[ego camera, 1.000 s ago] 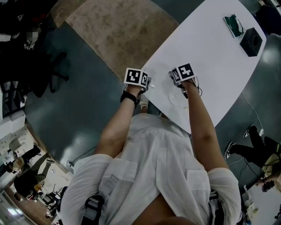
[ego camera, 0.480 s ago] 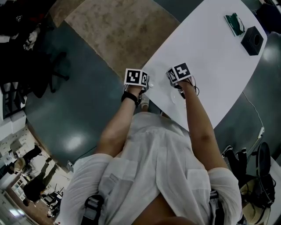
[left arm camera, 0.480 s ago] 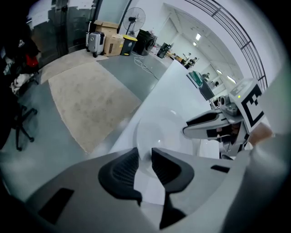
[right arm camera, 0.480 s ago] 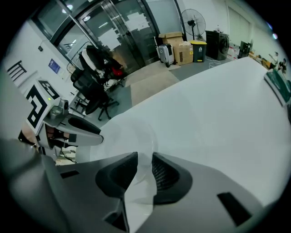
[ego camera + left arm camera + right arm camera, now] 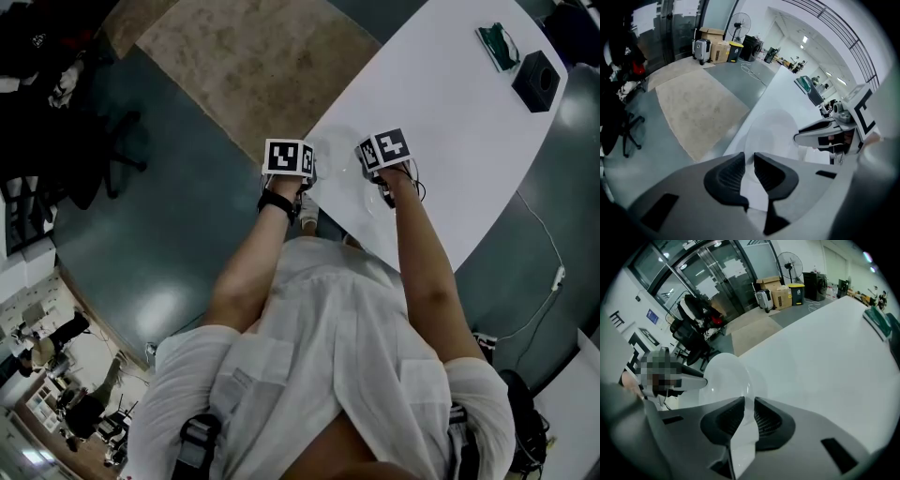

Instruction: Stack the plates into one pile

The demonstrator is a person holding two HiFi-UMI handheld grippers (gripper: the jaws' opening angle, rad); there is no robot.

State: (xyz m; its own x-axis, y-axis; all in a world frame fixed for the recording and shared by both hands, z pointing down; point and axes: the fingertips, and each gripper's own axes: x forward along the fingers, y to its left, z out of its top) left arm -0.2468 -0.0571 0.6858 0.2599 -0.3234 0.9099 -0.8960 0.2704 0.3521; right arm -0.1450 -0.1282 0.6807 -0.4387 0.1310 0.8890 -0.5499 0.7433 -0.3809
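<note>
Left gripper [image 5: 749, 169] and right gripper [image 5: 746, 420], jaws just closing, tight on opposite rims of 1 face-up plate [image 5: 771, 133].

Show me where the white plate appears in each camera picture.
Head view: white plate, faint, at the near edge of the table.
Left gripper view: white plate at centre, rim between the jaws.
Right gripper view: white plate left of centre, rim between the jaws.
Shared landmark: beige rug.

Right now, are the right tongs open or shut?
Shut on the plate: the right tongs have just been closing, and both pads now pinch its rim.
</note>
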